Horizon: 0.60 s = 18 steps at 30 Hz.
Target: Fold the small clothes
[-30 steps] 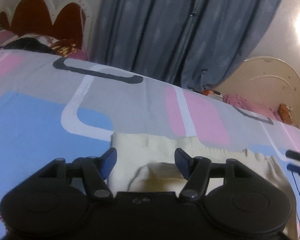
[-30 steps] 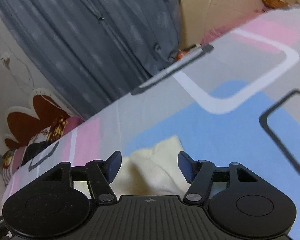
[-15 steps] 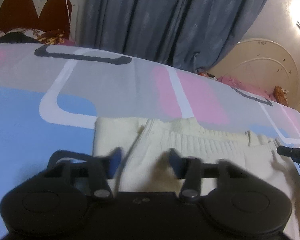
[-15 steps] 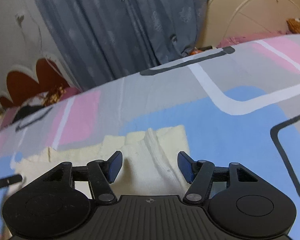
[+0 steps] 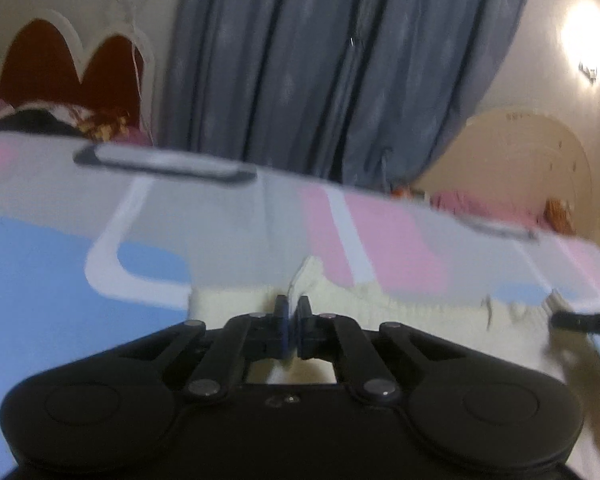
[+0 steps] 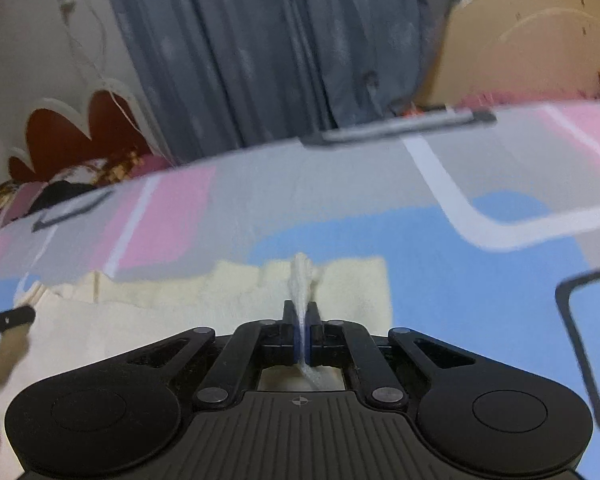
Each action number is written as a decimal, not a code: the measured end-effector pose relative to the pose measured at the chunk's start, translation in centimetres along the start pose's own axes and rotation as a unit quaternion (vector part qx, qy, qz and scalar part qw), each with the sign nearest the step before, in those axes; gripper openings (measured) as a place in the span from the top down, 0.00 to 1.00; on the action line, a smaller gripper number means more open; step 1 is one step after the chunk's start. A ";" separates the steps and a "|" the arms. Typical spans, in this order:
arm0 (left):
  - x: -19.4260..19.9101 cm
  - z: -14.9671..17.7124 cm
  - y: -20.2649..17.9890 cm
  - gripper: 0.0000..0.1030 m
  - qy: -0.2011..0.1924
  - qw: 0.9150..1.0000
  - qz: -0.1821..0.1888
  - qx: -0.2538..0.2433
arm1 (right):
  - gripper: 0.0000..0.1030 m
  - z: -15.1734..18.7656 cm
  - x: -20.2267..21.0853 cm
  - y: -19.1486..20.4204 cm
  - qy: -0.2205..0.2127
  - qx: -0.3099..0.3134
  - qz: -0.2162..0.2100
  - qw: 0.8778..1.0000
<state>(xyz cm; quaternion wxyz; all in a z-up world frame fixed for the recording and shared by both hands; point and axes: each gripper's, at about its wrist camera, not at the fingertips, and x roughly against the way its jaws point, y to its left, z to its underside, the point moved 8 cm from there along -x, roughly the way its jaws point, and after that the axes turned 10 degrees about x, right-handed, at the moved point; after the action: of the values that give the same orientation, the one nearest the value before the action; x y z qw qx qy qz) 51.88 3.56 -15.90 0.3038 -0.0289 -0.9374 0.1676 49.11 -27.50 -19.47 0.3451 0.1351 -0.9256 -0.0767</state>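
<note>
Two pinches at once here, one per hand. The left gripper (image 5: 291, 307) has just clamped down on a little ridge of the cream garment (image 5: 400, 312), and the right gripper (image 6: 301, 312) has just done the same on its own end, with a tuft of ribbed knit poking up past the closed pads in its wrist view. Both sets of jaws are squeezed right together with only fabric between them, no gap to speak of.

That cream knit piece is lying spread out on the bed, on the patterned bedsheet (image 5: 52, 264) with its blue, pink and grey blocks. It runs sideways between the two grippers, so each one has a spot along the far edge, well apart from the other. You can catch the tip of the opposite gripper at the frame edge in each view.

Why hold it like that? My read: grabbing two points on the same edge keeps that edge straight, so it can be lifted and carried over as one line instead of bunching up. Pinching a raised tuft also makes sense, since flat fabric on a soft bed gives the pads nothing to bite on.

Looks like the fold itself hasn't happened yet; the garment's flat apart from the two tufts.
</note>
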 end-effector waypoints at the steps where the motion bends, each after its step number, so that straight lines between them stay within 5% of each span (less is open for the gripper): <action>1: 0.2 -0.3 -0.1 0.97 -0.009 1.000 -0.001 0.001 | 0.98 -0.4 0.3 0.0 -0.009 0.002 0.002 1.000; 5: -0.8 -0.3 0.4 0.97 -0.015 1.000 -0.019 0.011 | 0.98 -1.5 0.3 -0.5 -0.027 -0.004 0.018 0.999; 10: -3.2 2.0 1.0 0.96 0.022 0.998 -0.059 -0.023 | 0.98 0.9 -2.7 -1.0 0.029 -0.002 0.033 0.999; 14: -2.5 1.9 1.4 0.80 0.021 0.997 -0.072 -0.023 | 0.98 0.9 -2.6 -1.3 0.017 0.001 0.051 0.999; 18: 0.0 1.1 1.4 0.75 0.014 0.998 -0.063 -0.011 | 0.97 -0.1 -0.4 -1.6 -0.009 -0.014 0.060 0.998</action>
<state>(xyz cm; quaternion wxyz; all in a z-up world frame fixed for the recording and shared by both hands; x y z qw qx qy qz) 51.19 4.49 -17.24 0.3267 0.0248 -0.9348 0.1369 49.76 -28.91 -20.04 0.3429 0.0735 -0.9339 -0.0700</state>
